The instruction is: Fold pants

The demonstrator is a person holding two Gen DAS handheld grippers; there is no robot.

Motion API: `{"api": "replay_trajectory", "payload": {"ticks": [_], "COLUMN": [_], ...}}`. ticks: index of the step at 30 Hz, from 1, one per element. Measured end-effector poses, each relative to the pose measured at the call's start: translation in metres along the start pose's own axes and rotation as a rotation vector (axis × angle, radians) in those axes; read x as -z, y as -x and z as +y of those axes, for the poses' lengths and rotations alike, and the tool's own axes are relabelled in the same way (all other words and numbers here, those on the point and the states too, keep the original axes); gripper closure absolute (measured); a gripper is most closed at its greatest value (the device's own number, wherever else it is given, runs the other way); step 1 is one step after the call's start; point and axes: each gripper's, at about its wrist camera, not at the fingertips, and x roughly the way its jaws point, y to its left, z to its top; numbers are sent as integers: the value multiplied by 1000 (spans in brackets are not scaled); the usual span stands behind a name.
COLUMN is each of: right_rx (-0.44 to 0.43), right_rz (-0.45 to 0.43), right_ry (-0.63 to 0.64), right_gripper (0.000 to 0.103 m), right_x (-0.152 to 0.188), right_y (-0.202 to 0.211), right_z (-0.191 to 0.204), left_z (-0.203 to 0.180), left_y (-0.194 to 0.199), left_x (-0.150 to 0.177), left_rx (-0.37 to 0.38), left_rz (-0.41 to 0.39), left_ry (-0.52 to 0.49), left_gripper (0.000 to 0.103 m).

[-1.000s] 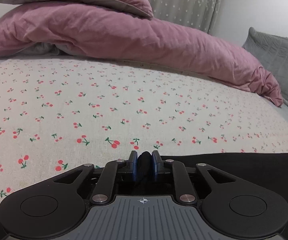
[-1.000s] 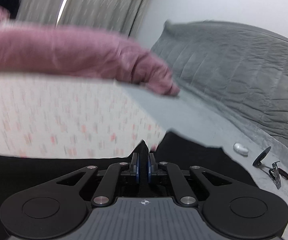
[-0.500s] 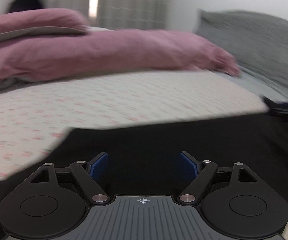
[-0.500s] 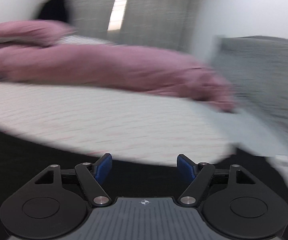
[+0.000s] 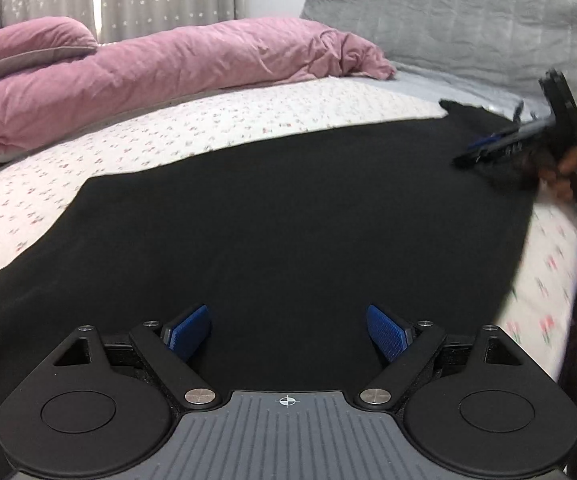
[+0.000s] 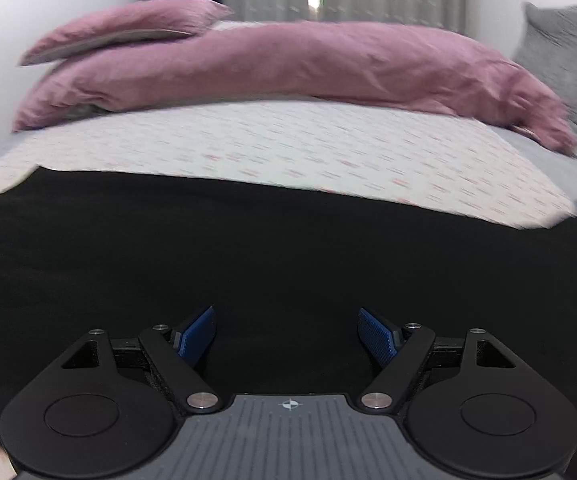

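The bed (image 5: 288, 108) carries everything here, its cherry-print sheet giving a broad flat base for folding. Black pants (image 5: 288, 220) lie spread flat just ahead of both tongs, laid out for the next fold. Left tongs (image 5: 288, 332) are opening wide, nothing between them; right tongs (image 6: 286, 334) likewise, opening over the cloth, empty.

Ahead of my left gripper (image 5: 288, 332) the black pants (image 5: 288, 208) lie flat, nothing blocking. Farther ahead, pink duvet (image 5: 160, 68) and grey headboard (image 5: 448, 24) wall the bed (image 5: 248, 116).
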Motion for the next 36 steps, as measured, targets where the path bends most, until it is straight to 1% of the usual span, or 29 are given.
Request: {"api": "replay_trajectory", "payload": {"ticks": [2, 4, 6, 7, 8, 9, 10, 12, 14, 15, 17, 19, 21, 22, 23, 25, 27, 28, 29, 31, 34, 36], "right_rx": [36, 55, 67, 100, 139, 174, 207, 243, 244, 243, 249, 251, 223, 213, 218, 241, 250, 254, 257, 280, 303, 318], "right_rz": [24, 35, 48, 65, 85, 103, 118, 125, 95, 81, 77, 83, 66, 61, 60, 77, 100, 110, 120, 139, 108, 90], "right_ry": [-31, -73, -74, -60, -52, -55, -60, -43, -5, 4, -9, -53, -126, -153, -164, -175, -184, -181, -175, -186, -236, -292], "right_gripper": [25, 25, 25, 25, 19, 16, 16, 15, 14, 12, 11, 10, 6, 6, 6, 5, 5, 5, 5, 6, 6, 5], "right_x": [9, 18, 25, 28, 30, 29, 26, 23, 25, 26, 28, 31, 36, 38, 40, 40, 41, 41, 41, 39, 36, 33], "right_y": [14, 28, 37, 41, 44, 45, 45, 48, 49, 49, 44, 35, 36, 38, 42, 44, 50, 52, 54, 60, 76, 86], "right_z": [-21, -45, -57, -59, -59, -59, -59, -51, -41, -38, -35, -37, -45, -50, -53, -57, -58, -58, -58, -59, -64, -70], "left_z": [3, 4, 7, 8, 9, 10, 13, 20, 33, 42, 60, 81, 100, 108, 112, 110, 103, 100, 97, 90, 75, 66], "left_y": [11, 23, 34, 42, 49, 57, 64, 79, 91, 94, 94, 86, 76, 75, 79, 84, 87, 89, 92, 101, 106, 104], "left_x": [4, 7, 7, 9, 10, 11, 12, 11, 8, 6, 7, 12, 23, 30, 34, 31, 28, 25, 22, 19, 1, -15], "left_rx": [6, -13, 1, 1, 1, -9, -24, -80, -156, -189, -243, -275, -337, -347, -335, -335, -361, -372, -384, -394, -365, -339], "left_rz": [26, 66, 123, 139, 155, 165, 159, 115, 71, 59, 54, 101, 192, 208, 200, 233, 276, 285, 286, 247, 148, 95], "left_ry": [12, 36, 77, 94, 110, 123, 128, 123, 116, 120, 120, 139, 178, 202, 236, 250, 244, 247, 247, 232, 232, 241], "left_gripper": [15, 14, 14, 14, 13, 13, 13, 13, 13, 12, 11, 11, 10, 5, 5, 5, 5, 6, 6, 6, 6, 5]}}
